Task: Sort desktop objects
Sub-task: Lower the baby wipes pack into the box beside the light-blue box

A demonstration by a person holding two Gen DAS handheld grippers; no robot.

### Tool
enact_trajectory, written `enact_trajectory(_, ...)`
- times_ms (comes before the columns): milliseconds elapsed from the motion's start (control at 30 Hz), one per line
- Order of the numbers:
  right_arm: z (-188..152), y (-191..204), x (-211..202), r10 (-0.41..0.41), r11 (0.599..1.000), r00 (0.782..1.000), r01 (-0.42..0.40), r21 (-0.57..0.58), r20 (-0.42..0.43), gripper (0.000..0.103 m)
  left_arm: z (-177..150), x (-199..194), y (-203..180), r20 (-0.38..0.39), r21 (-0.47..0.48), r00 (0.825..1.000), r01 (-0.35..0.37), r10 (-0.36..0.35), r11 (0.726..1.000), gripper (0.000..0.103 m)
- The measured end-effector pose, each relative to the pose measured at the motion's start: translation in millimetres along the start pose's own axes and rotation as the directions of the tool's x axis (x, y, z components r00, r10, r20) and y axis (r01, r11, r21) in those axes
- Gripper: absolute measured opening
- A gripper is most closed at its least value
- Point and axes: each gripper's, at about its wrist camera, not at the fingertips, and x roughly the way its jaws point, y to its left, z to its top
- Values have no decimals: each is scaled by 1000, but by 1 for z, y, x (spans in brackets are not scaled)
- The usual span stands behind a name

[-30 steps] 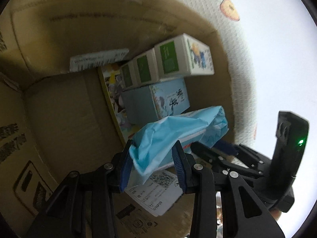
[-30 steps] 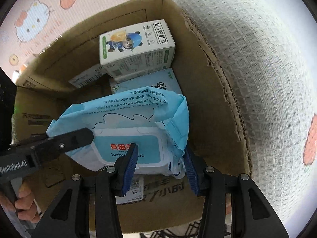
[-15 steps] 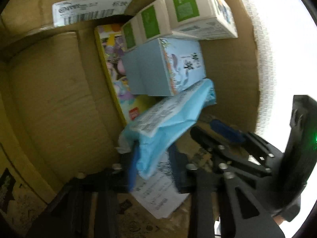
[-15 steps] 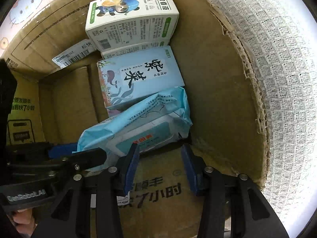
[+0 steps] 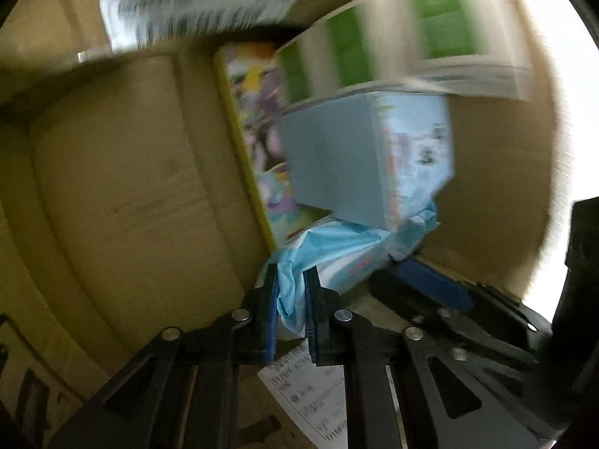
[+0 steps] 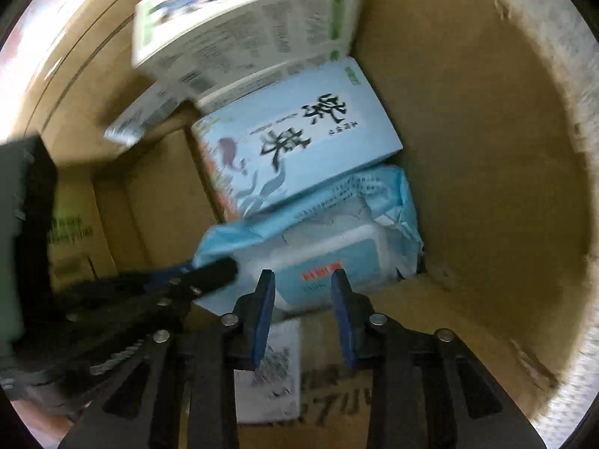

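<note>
Both claws reach down into an open cardboard box [image 6: 486, 149]. A soft blue pack of baby wipes [image 6: 337, 243] lies low in the box, near its right wall, one long edge tucked against a pale blue carton [image 6: 295, 142] with bold brush lettering. Beyond that carton sit white and green cartons [image 6: 243, 26], and a colourful flat book [image 5: 254, 131] stands on edge behind them.

The left claw [image 5: 291, 299] has just been closing and now pinches the crumpled end flap of the wipes pack, wrapper bunched between its blue pads [image 5: 271, 314].

The right claw [image 6: 302, 299] has also just been closing. In its own view the fingers stand a little apart at the pack's near edge, over the white lid, and whether they grip it or merely frame it is unclear; going by how far closed it is, it is likely clamped on or at that edge.

The step in hand appears to be settling the pack into the box. To do it well, lower it until it lies flat on the box floor, keep it clear of the paper slip [image 6: 269, 370] lying there, then let go with both claws together and lift straight up so the wrapper does not drag.
</note>
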Motion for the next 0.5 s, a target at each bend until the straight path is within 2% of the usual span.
enact_trajectory(167, 9, -2, 11, -26, 1000, 999, 26, 5, -47, 28, 4, 1, 2, -11, -2, 1000, -23, 23, 1000, 14)
enact_trajectory(367, 13, 1, 15, -101, 995, 993, 101, -11, -56, 28, 13, 12, 11, -85, -30, 996, -8, 5, 1000, 18)
enact_trajectory(500, 13, -1, 13, -85, 996, 995, 85, 4, -51, 28, 21, 15, 18, -116, -43, 993, 5, -10, 999, 20)
